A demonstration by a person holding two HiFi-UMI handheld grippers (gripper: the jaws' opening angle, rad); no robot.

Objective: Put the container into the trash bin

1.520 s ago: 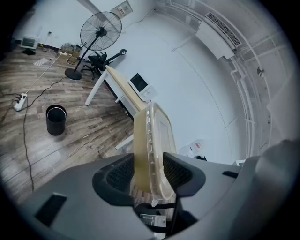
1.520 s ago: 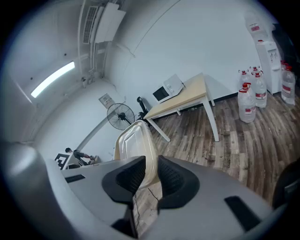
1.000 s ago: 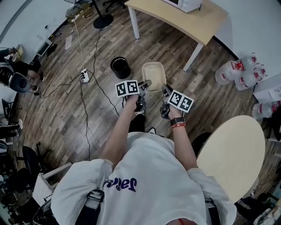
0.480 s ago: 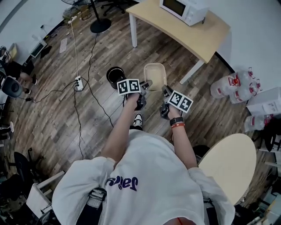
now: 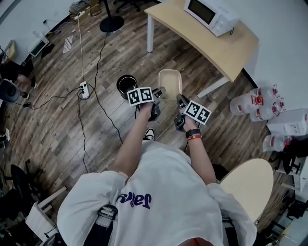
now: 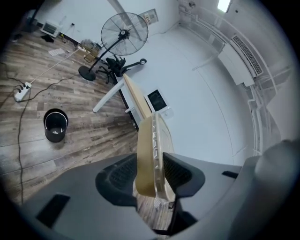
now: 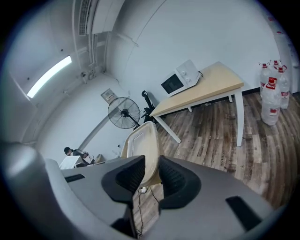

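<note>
A beige plastic container point(image 5: 170, 82) hangs in the air over the wooden floor, carried between both grippers. My left gripper point(image 5: 159, 92) pinches its left rim, and its jaws are closing a little on the edge of the container point(image 6: 151, 150). My right gripper point(image 5: 180, 99) grips the right rim, its jaws opening slightly with the container point(image 7: 143, 152) still pressed between the pads. The black round trash bin point(image 5: 126, 84) stands on the floor just left of the container and shows small in the left gripper view as the bin point(image 6: 55, 125).
A light wooden table point(image 5: 219, 41) with a white microwave point(image 5: 211, 14) stands ahead on the right. Water bottles point(image 5: 257, 101) sit by the wall. A round table point(image 5: 250, 185) is behind on the right. A power strip point(image 5: 84, 89) with cables lies left. A standing fan point(image 6: 124, 33) is beyond.
Both grippers have travelled forward over the floor with the container held the same way. The bin now sits closer beside the left gripper, and more of the table and microwave shows.
</note>
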